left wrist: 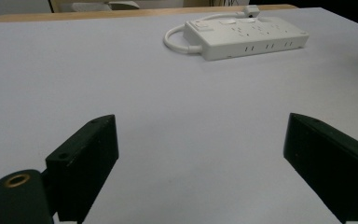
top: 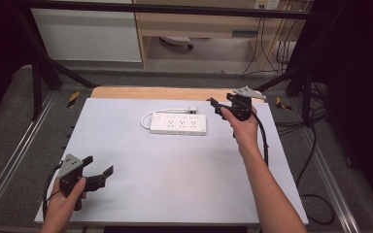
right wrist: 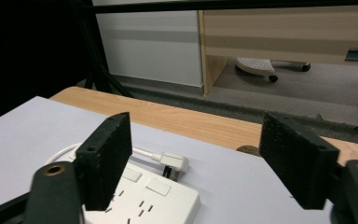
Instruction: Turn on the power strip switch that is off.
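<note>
Nearest the camera in the high view, at the near left corner of the white matte table sheet point(top: 175, 170), the person's left hand point(top: 67, 196) holds the left gripper point(top: 97, 170) low over the surface. Its two black jaws stand wide apart with nothing between them; in the left gripper view the left gripper point(left wrist: 200, 158) frames only bare sheet, with the strip well beyond it.

The white rectangular plastic power strip point(top: 178, 124) lies flat on the far middle of the sheet, its long side running left to right. Its white cord point(top: 167, 111) loops from the left end and runs along the far side to a white plug point(top: 193, 110) resting just behind the strip.

At the far right, the right hand point(top: 245, 126) holds the right gripper point(top: 218, 108) raised just right of the strip's right end, apart from it. Its jaws are also spread wide and empty. In the right gripper view the right gripper point(right wrist: 193, 161) looks over the strip's point(right wrist: 144, 196) end, the plug point(right wrist: 175, 163) and the pale wooden table edge point(right wrist: 186, 119) beyond the sheet.
</note>
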The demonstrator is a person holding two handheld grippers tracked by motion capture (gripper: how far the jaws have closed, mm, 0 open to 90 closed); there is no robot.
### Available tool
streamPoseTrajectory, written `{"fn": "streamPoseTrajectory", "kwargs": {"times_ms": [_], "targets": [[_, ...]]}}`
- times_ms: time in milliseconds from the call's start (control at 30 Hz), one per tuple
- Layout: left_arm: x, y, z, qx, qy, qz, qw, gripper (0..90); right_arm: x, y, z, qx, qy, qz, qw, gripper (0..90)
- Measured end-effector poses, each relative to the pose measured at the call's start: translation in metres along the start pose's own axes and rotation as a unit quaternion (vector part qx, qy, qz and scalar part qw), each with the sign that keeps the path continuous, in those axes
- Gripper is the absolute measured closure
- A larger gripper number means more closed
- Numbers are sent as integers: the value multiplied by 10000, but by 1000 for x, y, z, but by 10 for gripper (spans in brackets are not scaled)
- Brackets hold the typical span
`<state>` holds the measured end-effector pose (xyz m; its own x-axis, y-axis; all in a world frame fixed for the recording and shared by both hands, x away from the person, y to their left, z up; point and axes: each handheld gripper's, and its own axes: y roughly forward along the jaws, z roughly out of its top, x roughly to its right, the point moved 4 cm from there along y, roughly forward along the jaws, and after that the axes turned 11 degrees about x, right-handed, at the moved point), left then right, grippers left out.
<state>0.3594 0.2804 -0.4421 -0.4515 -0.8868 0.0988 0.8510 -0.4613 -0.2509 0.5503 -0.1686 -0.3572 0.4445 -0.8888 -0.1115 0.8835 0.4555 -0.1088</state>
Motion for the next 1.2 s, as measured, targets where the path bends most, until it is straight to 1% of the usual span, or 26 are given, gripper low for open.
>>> {"fn": "streamPoseTrajectory", "kwargs": {"times_ms": [67, 200, 267, 467, 633, 667, 733, 800, 933, 1033, 1133, 1167, 1200], "targets": [[0, 0, 0, 12, 2, -2, 10000, 101, 0, 5, -2, -20, -33, -17, 10000, 307], [-1, 0, 0, 20, 4, -2, 10000, 101, -1, 12, -5, 46, -112, -101, 9999, 364], [-1, 0, 0, 22, 2, -2, 10000, 101, -1, 15, -7, 50, -159, -114, 9998, 416], [0, 0, 0, 3, 26, -8, 10000, 102, -2, 21, -14, -13, -151, -89, 9998, 475], [1, 1, 0, 2, 31, -30, 10000, 101, -1, 27, -20, -68, -148, -116, 9998, 530], [1, 1, 0, 1, 36, -29, 10000, 101, -1, 27, -20, -68, -148, -116, 9998, 530], [1, 1, 0, 2, 31, -24, 10000, 102, -1, 30, -23, -99, -108, -119, 9998, 553], [0, 0, 0, 14, 15, -18, 10000, 101, -2, 34, -26, -146, -118, -94, 9998, 596], [-1, 1, 0, 9, 22, -15, 10000, 102, -2, 38, -28, -138, -107, -87, 9998, 659], [0, 1, 0, 7, 10, -20, 10000, 101, -5, 41, -29, -117, -30, -39, 9999, 706], [0, 0, 0, 7, 14, -24, 10000, 102, -6, 43, -31, -106, -34, -24, 9999, 733], [0, 0, 0, 9, 15, -29, 10000, 102, -9, 46, -33, -117, -21, 9, 9999, 759], [0, 0, 0, 11, 10, -21, 10000, 102, -9, 46, -33, -117, -21, 9, 9999, 759]]}}
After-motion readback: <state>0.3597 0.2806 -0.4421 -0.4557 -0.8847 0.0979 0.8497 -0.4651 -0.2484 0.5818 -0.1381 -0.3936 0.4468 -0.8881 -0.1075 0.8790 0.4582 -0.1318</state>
